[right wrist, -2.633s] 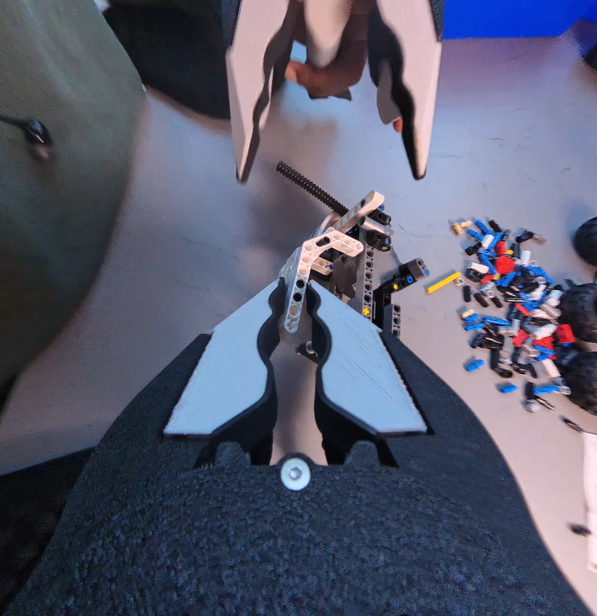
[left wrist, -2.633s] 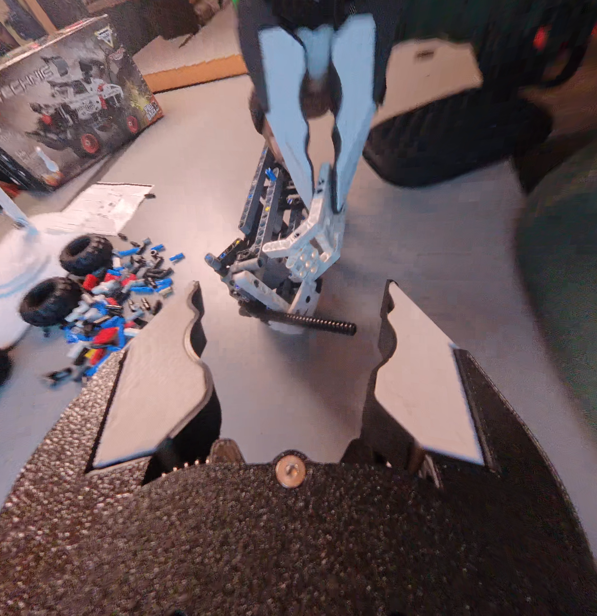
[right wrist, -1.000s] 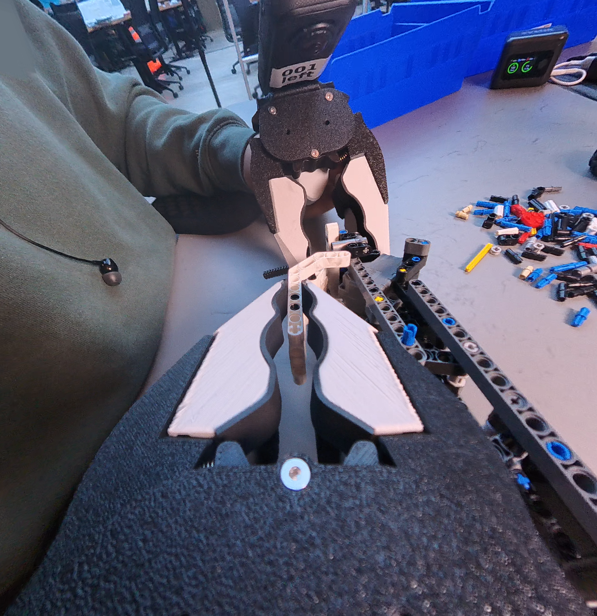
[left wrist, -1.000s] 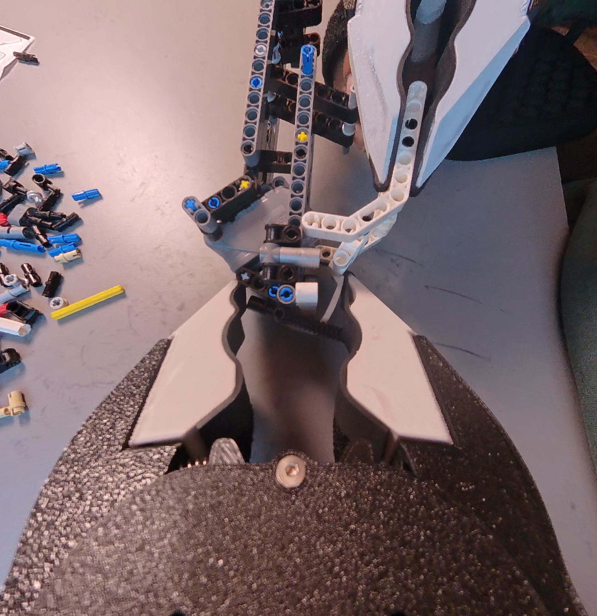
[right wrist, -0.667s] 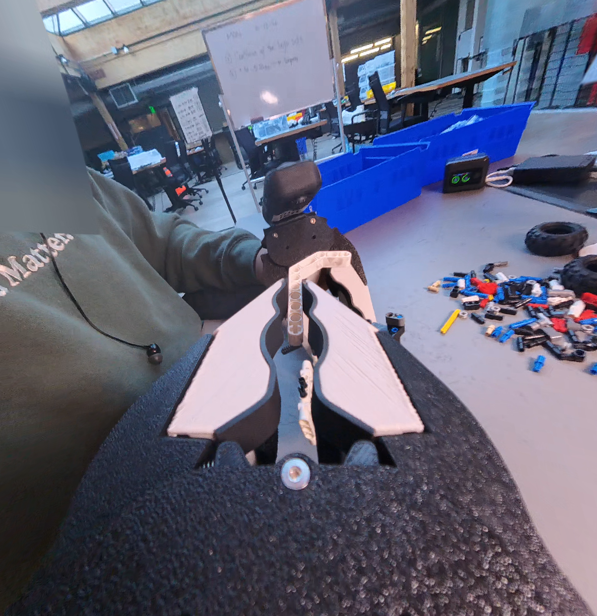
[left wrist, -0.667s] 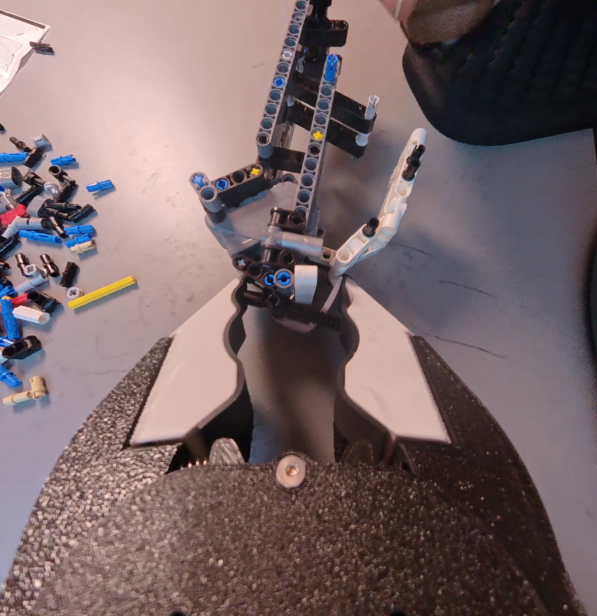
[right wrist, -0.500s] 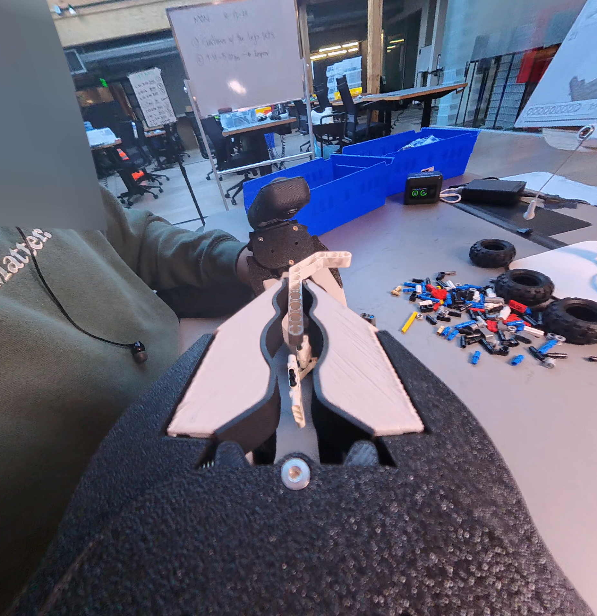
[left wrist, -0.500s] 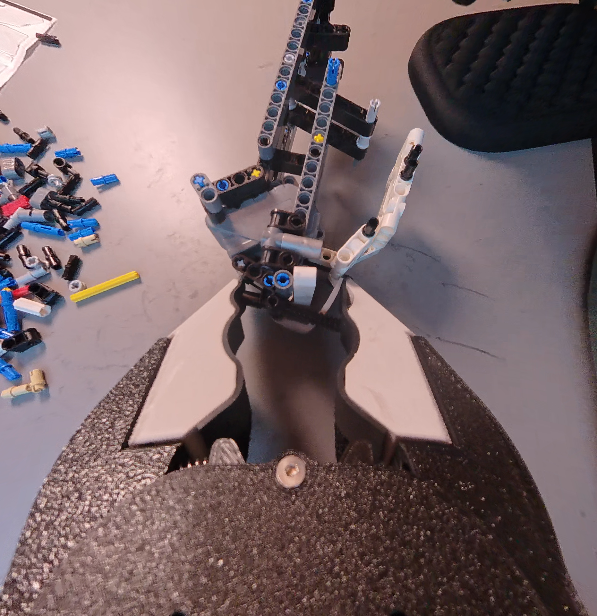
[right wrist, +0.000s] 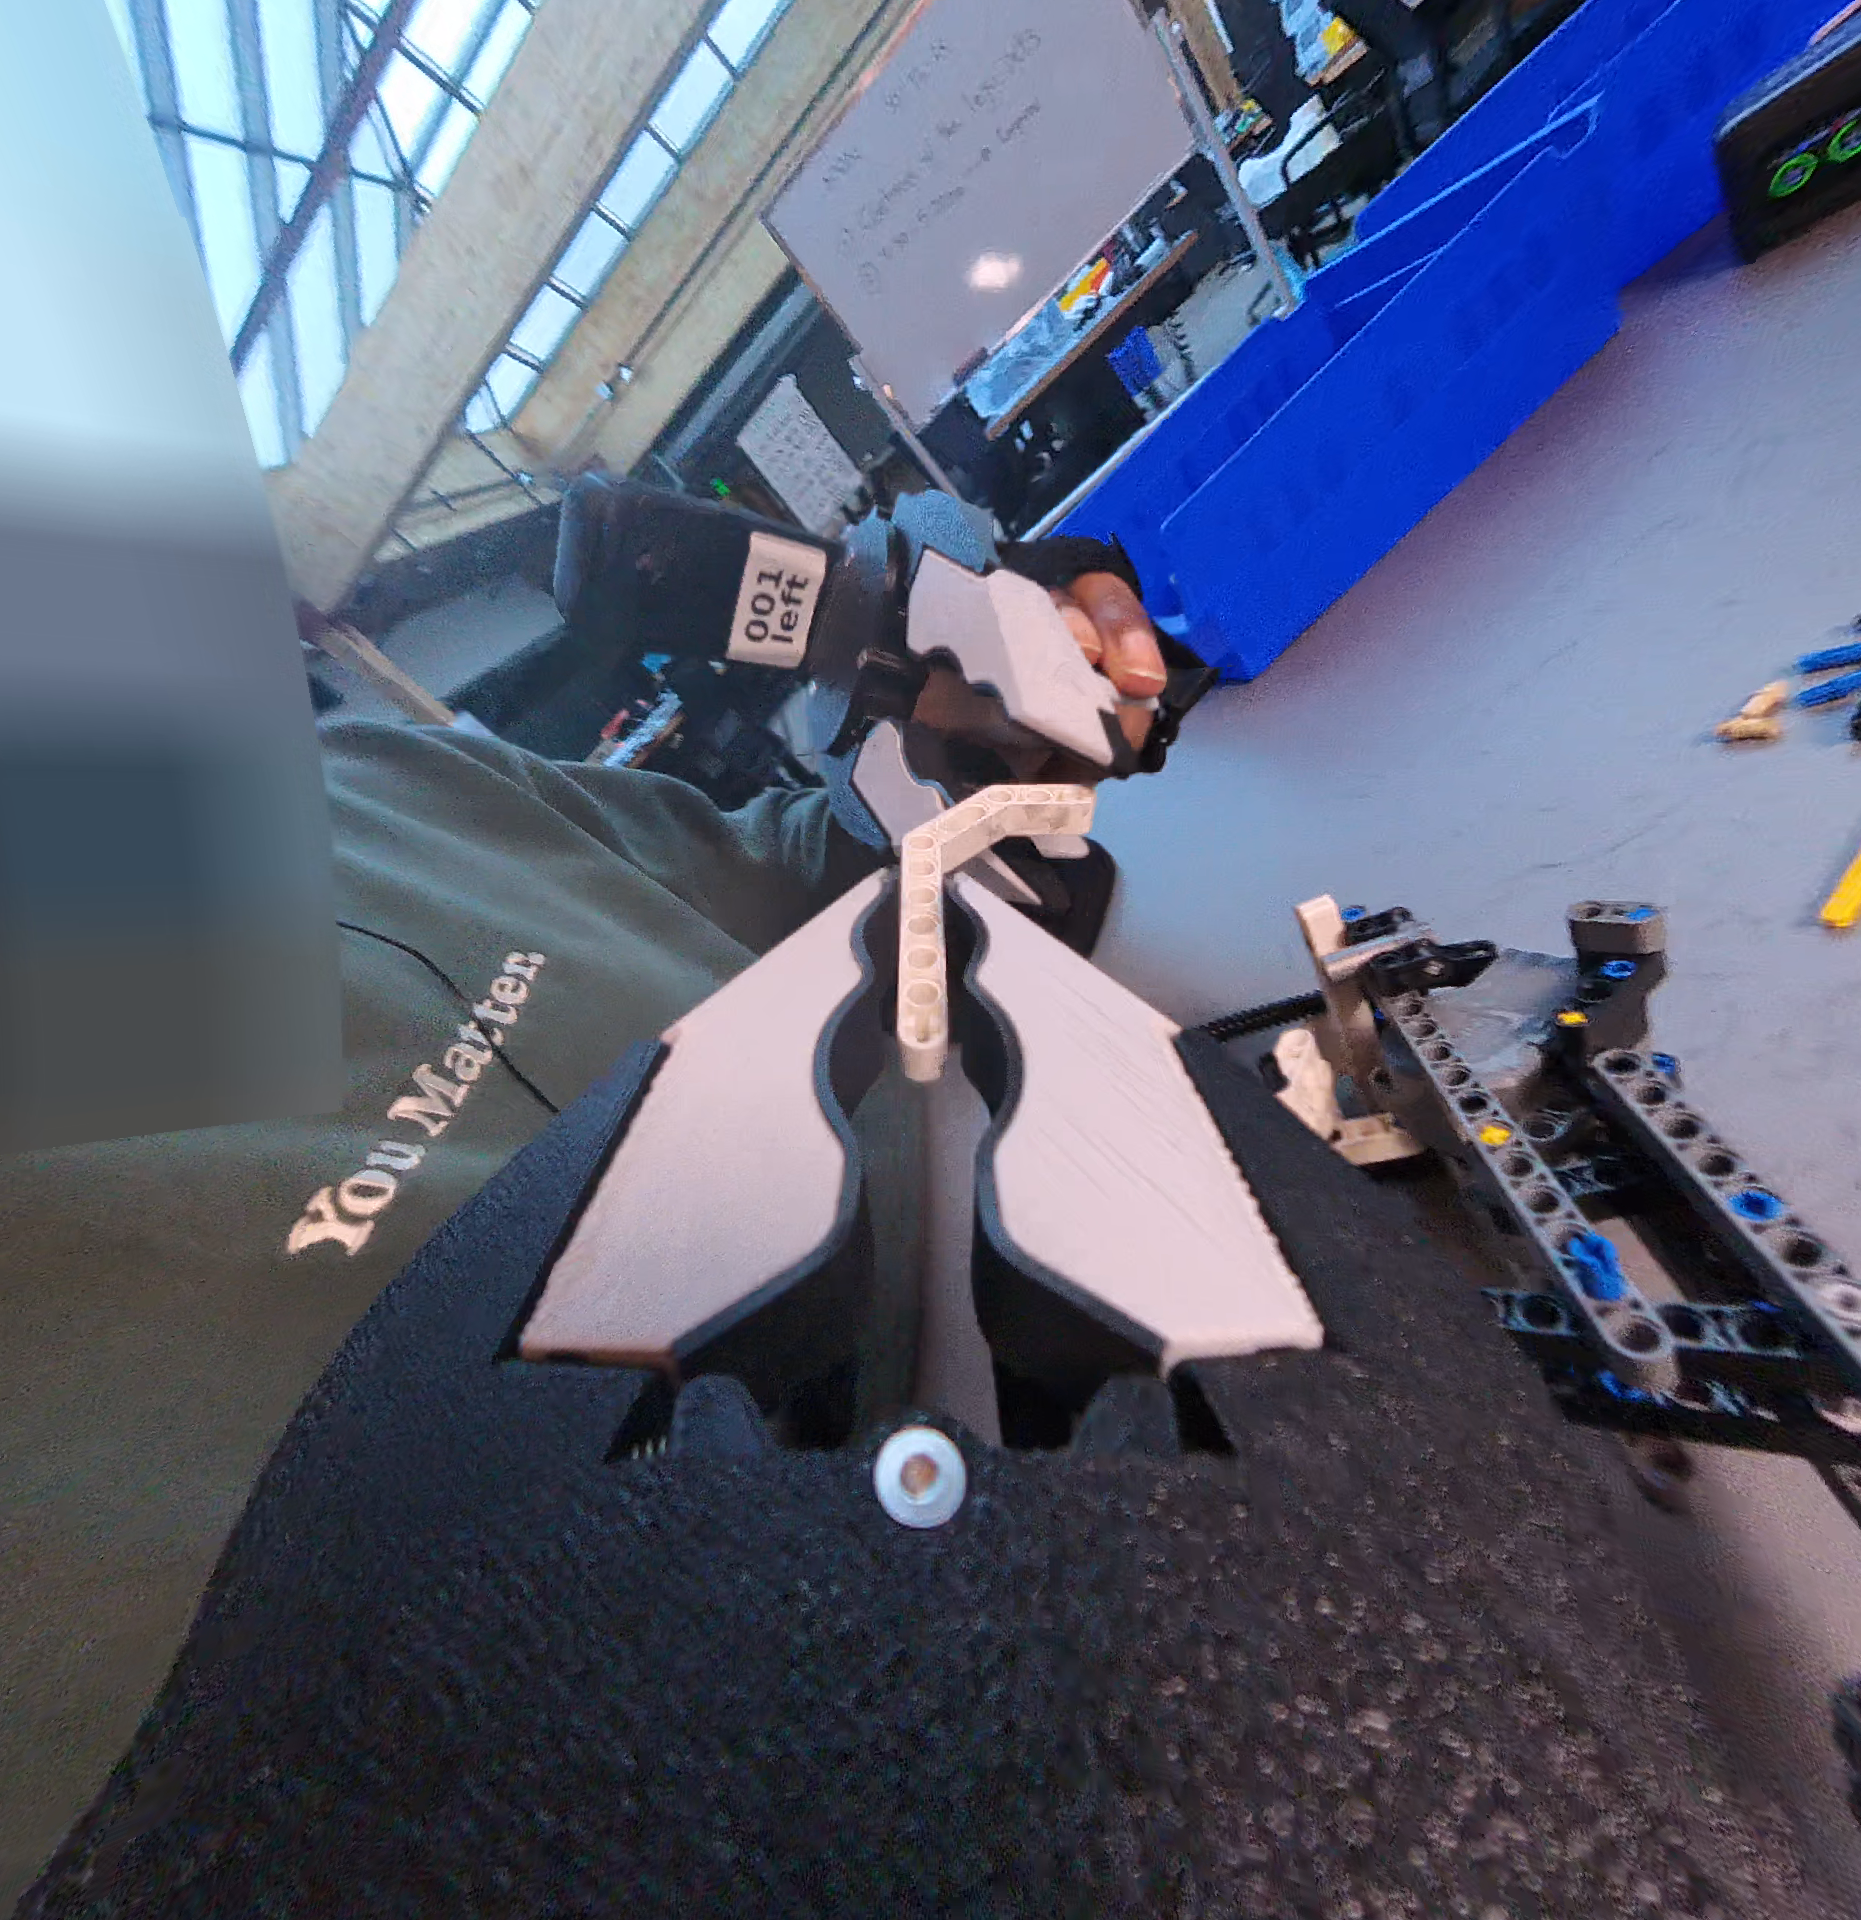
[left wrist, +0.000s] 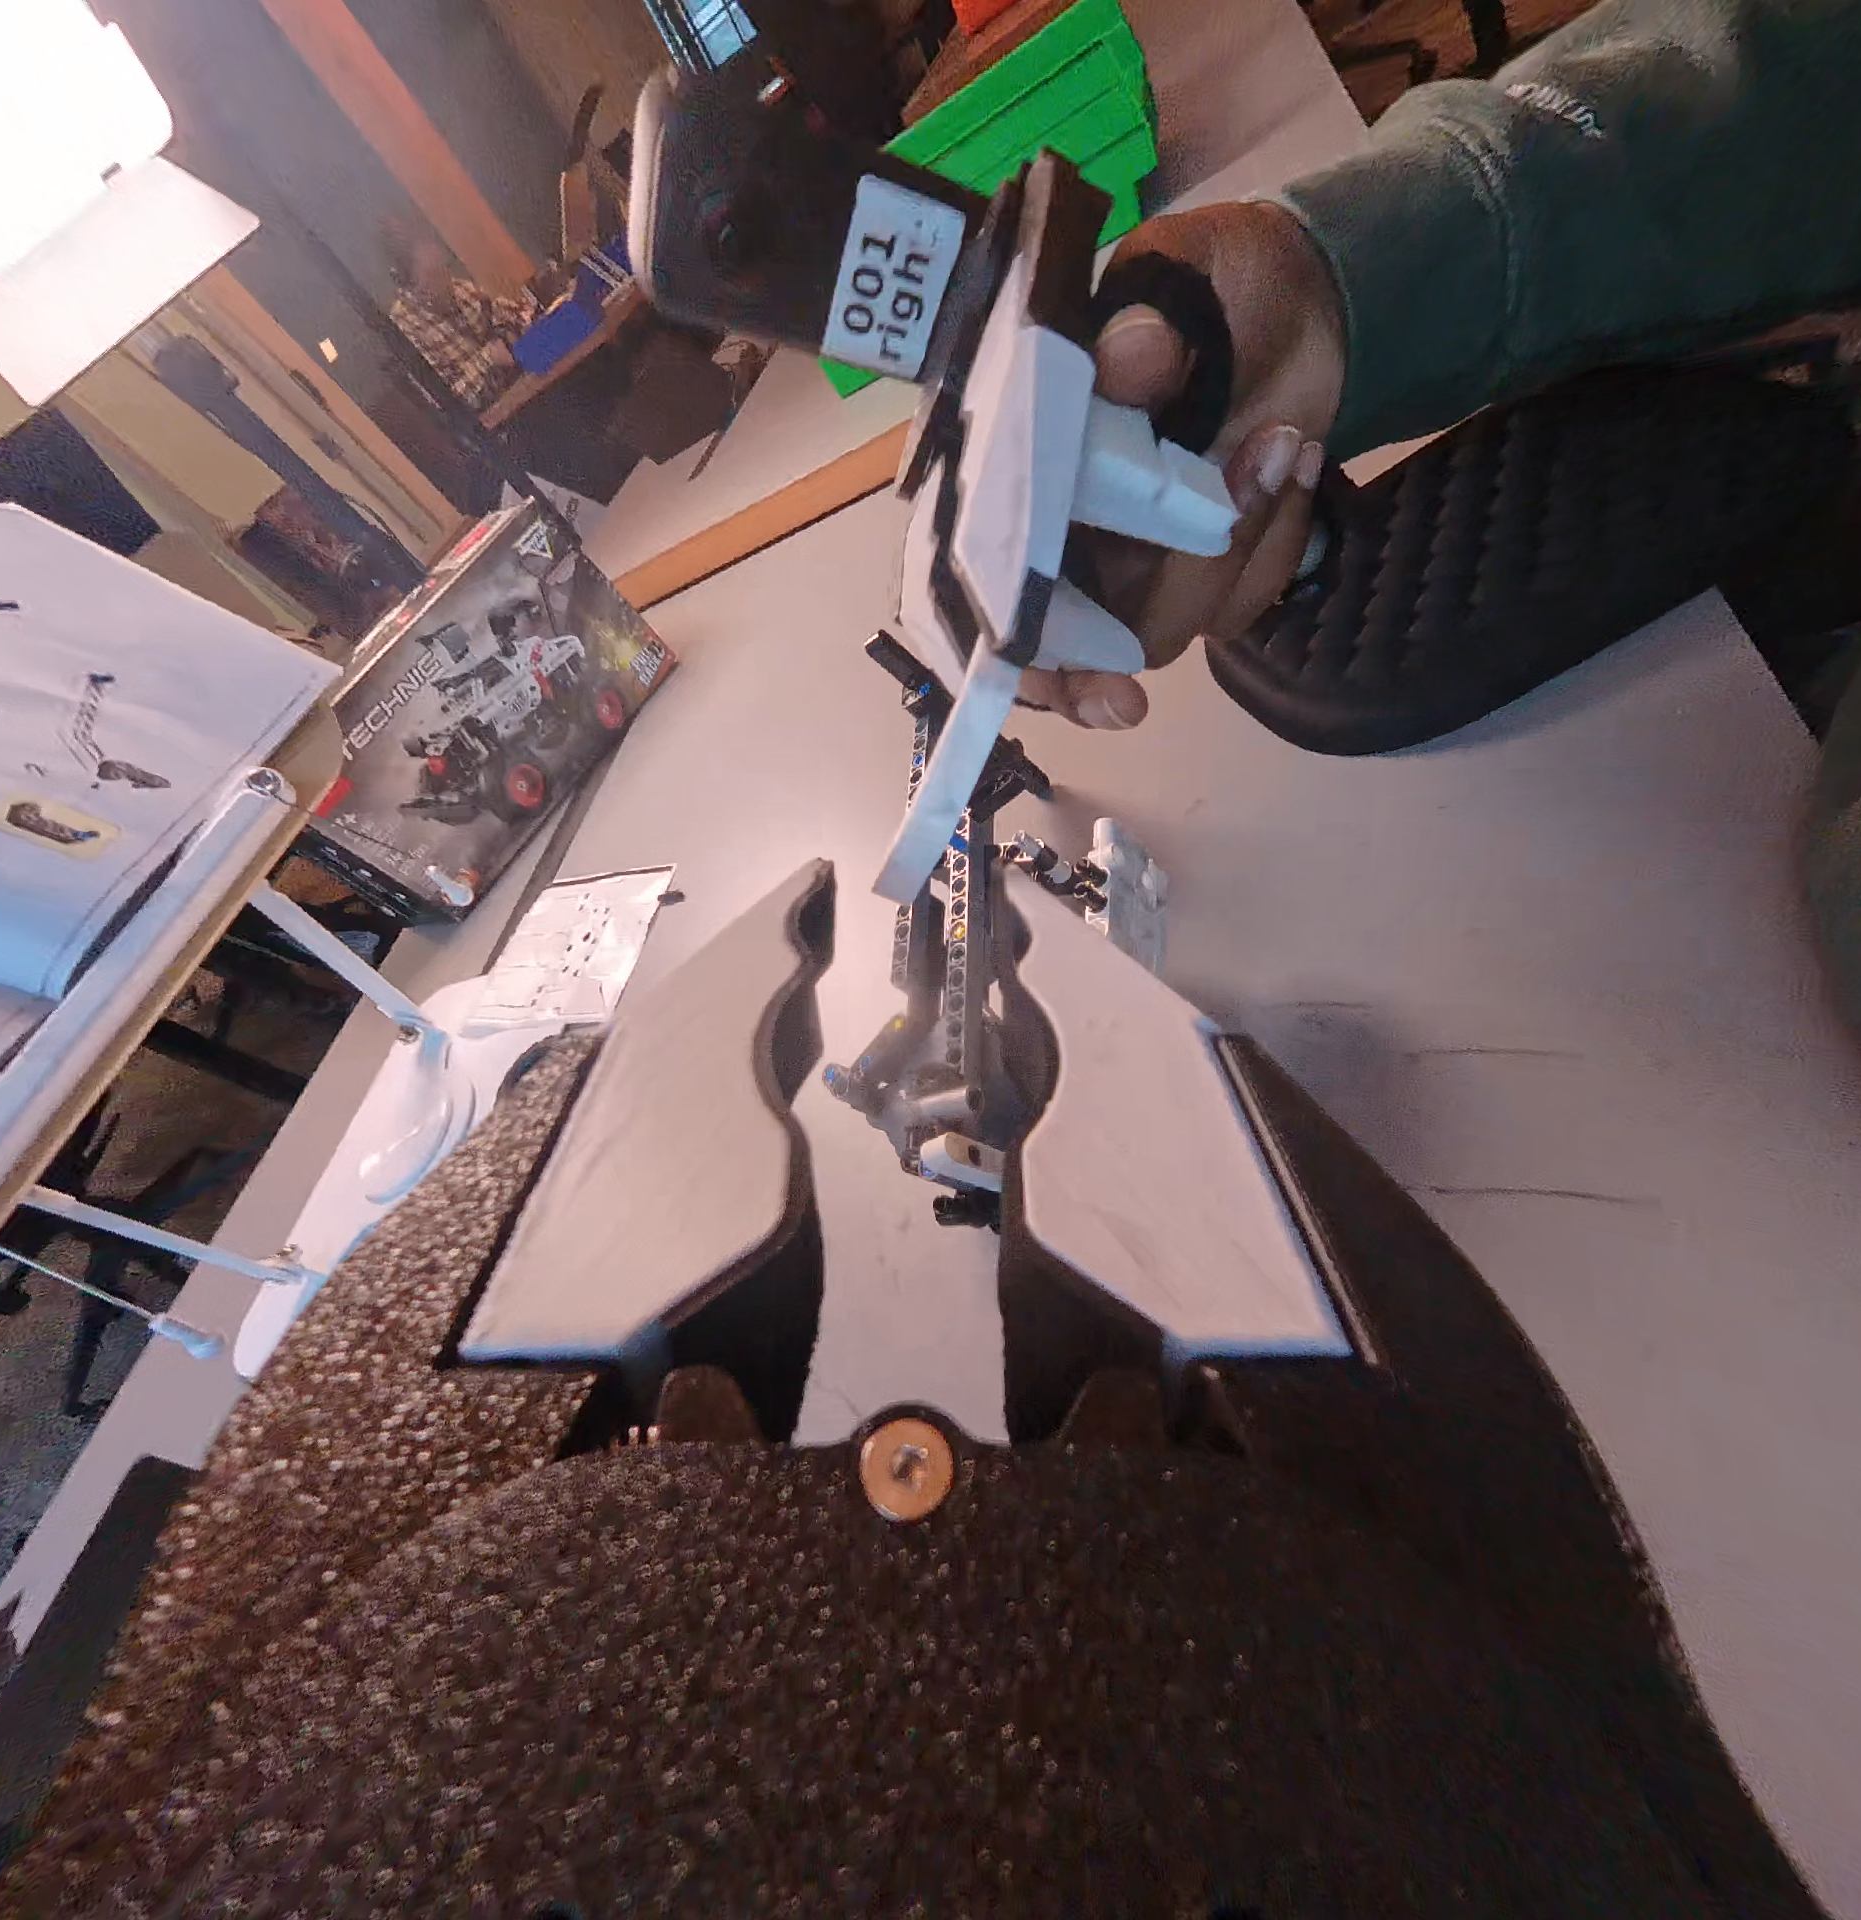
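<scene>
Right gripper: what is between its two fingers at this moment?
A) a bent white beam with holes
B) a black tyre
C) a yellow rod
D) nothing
A: in the right wrist view the right gripper is shut on the bent white beam, which sticks out past the fingertips.

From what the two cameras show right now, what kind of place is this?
Probably a shared workshop or lab. Behind the grey table stand a whiteboard, blue bins and further desks under large windows. On the table lies a half-built toy-brick frame, with its kit box nearby.
</scene>
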The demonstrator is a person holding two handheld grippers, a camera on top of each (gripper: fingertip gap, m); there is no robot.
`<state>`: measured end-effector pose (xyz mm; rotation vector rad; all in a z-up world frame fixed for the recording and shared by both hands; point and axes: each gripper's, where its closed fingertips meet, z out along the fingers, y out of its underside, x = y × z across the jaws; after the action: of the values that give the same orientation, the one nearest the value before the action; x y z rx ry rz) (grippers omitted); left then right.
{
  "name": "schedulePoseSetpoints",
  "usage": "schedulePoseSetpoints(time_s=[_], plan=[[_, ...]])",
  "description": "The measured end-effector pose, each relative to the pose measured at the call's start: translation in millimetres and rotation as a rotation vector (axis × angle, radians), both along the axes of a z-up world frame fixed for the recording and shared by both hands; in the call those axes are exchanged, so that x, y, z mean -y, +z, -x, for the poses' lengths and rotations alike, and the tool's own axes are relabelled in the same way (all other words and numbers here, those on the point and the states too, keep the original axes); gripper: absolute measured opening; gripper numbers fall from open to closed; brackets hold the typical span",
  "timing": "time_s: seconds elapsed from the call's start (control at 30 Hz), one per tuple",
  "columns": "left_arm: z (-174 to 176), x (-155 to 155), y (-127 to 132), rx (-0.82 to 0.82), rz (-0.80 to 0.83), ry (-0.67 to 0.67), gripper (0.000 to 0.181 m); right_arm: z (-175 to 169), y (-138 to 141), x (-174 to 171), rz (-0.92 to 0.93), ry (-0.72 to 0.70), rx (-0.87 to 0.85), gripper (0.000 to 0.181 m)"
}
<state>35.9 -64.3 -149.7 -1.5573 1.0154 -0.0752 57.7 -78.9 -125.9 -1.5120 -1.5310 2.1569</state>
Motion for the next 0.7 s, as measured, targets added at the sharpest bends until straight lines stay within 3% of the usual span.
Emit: schedulePoseSetpoints(time_s=[0.1,0.2,0.3,0.5,0.6,0.7], plan=[[2.2,-0.2,-2.9,0.038,0.056,0.014,0.009,6.7,3.9,-1.0,0.125,0.023,0.014,0.008],[7.4,4.1,3.2,0.366,0.281,-0.033,0.007,7.5,20.7,-23.4,0.174,-0.058,-0.111,0.027],[21.9,4.7,11.4,0.699,0.464,-0.06,0.007,3.4,25.0,-43.4,0.015,-0.179,-0.205,0.037],[40.3,8.9,20.9,1.16,0.672,-0.16,0.007,2.4,13.0,-59.8,-0.339,-0.34,-0.247,0.032],[61.3,14.8,29.6,1.264,0.645,-0.136,0.007,4.3,0.0,-60.6,-0.492,-0.366,-0.218,0.03],[111.2,25.9,30.1,1.156,0.502,0.109,0.007,2.6,-11.7,-61.3,-0.611,-0.376,-0.198,0.03]])
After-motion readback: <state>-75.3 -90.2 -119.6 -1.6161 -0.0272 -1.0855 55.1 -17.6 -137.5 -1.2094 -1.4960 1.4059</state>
